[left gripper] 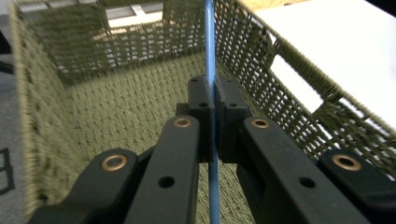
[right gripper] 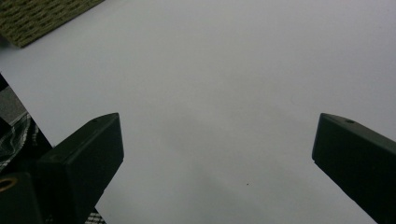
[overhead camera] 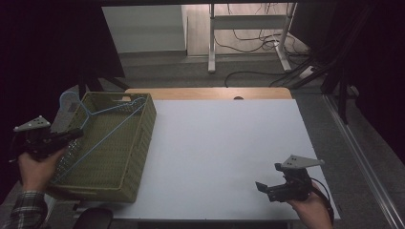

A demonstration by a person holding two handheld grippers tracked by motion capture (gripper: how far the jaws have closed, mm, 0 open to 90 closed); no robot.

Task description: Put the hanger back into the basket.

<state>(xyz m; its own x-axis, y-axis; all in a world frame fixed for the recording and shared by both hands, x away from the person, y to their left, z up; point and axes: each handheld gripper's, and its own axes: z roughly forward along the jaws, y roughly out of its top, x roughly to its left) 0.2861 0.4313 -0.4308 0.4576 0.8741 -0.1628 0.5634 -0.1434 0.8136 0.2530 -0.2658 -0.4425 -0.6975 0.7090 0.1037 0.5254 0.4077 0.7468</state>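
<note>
We see a dim room with a grey floor (overhead camera: 191,74), where the white legs of another desk (overhead camera: 248,28) stand beside loose black cables (overhead camera: 258,40) at the far side. Nearer us is the broad white table (overhead camera: 224,152), with a strip of light wood (overhead camera: 210,93) along its far edge, its pale top bare across the middle and right. At the table's left edge sits a rectangular olive-green woven basket (overhead camera: 136,152), its near left corner hanging a little past the table. A thin light-blue wire clothes hanger (overhead camera: 102,131) lies slanted in the basket, its hook end at the far wall. Our left gripper (overhead camera: 71,135) reaches over the basket's left wall, held in a hand with a plaid sleeve (overhead camera: 24,212); in the left gripper view its fingers (left gripper: 201,100) are pressed together on the hanger's blue wire (left gripper: 211,46), just above the basket's woven bottom (left gripper: 126,116). Our right gripper (overhead camera: 263,189) hovers low over the table's near right part, well apart from the basket, and in the right gripper view its fingers (right gripper: 93,144) stand wide apart with nothing between them.
</note>
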